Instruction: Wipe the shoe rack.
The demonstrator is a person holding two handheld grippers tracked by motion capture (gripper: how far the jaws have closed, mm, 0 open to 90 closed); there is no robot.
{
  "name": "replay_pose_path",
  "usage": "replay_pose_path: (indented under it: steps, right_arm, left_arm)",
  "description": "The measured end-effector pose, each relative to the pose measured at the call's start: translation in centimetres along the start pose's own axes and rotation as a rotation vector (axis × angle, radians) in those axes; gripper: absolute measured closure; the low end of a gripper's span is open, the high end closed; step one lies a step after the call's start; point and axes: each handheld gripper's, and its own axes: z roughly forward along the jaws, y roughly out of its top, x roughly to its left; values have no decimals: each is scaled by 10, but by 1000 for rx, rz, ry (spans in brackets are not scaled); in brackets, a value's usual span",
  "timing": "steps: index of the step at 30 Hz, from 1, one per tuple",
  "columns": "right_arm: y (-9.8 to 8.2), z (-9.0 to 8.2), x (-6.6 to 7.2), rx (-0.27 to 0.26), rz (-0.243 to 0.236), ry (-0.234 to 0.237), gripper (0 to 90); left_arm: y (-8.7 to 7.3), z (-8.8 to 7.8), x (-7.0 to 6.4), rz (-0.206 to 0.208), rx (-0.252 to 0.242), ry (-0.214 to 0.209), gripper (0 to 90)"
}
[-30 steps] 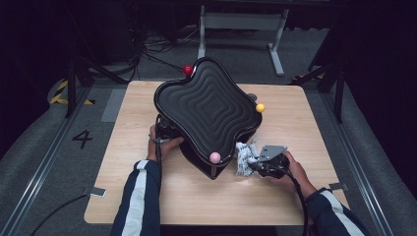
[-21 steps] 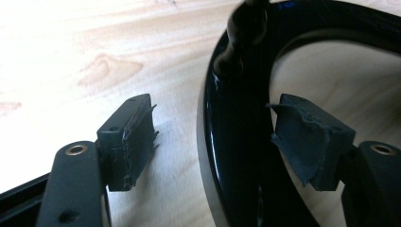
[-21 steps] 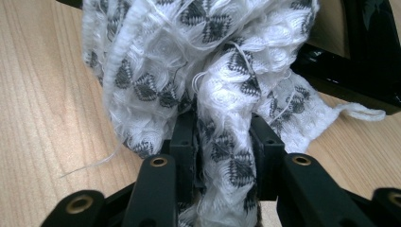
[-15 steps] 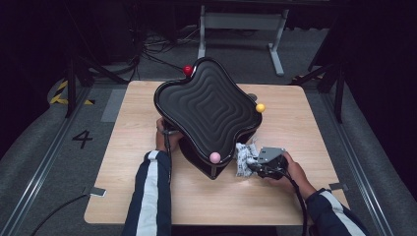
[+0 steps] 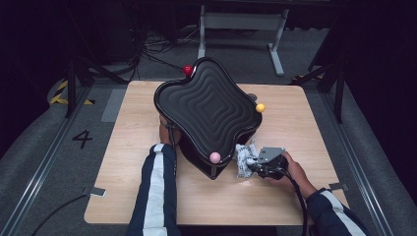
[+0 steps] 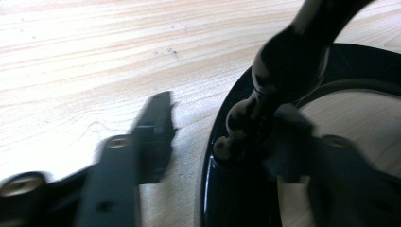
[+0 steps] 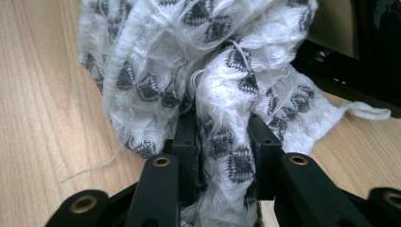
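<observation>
Your right gripper [image 7: 221, 137] is clamped on a bunched white cloth with a dark woven pattern [image 7: 213, 71]; in the right gripper view the fabric fills the gap between the two pads and spills up and out ahead of them, with a loose loop trailing off to one side. From above, that cloth [image 5: 244, 158] sits at the tip of the right gripper [image 5: 255, 162], just beside the near corner of the black wavy-topped stand [image 5: 209, 105], by the pink ball [image 5: 215, 157].

Your left gripper [image 6: 222, 142] is down at the stand's base, under its overhang. Its jaws have just been closing, and in the left gripper view a glossy black leg [image 6: 283, 71] rises between them above the round black foot ring [image 6: 213, 189]. One jaw stands clear to the side over bare bench [image 6: 85, 61]; the other is blurred against the leg, so I cannot tell whether the pads press on it yet.

As far as progress goes, the cloth is picked up and ready, and your left hand [image 5: 164, 132] is placed to steady or tip the stand. I judge the wiping itself has barely begun: the cloth is beside the stand, not on it. Left to do, most likely: secure the leg, then bring the cloth ahead of the right gripper onto the stand's side and ribbed top. The red ball [image 5: 188, 70] and yellow ball [image 5: 260, 107] mark the corners farther from both grippers.
</observation>
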Motion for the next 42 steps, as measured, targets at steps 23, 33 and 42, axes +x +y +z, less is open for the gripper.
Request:
replay_pose_path:
  steps: [23, 33, 42]
  right_arm:
    - [12, -2, 23, -15, -44, 100, 735]
    - [15, -14, 41, -56, -53, 184, 758]
    - [34, -6, 72, -78, -150, 221, 755]
  left_arm:
    - [-37, -54, 24, 40, 0, 19, 741]
    - [-55, -70, 29, -4, -41, 36, 743]
    - [-61, -74, 28, -17, -62, 43, 744]
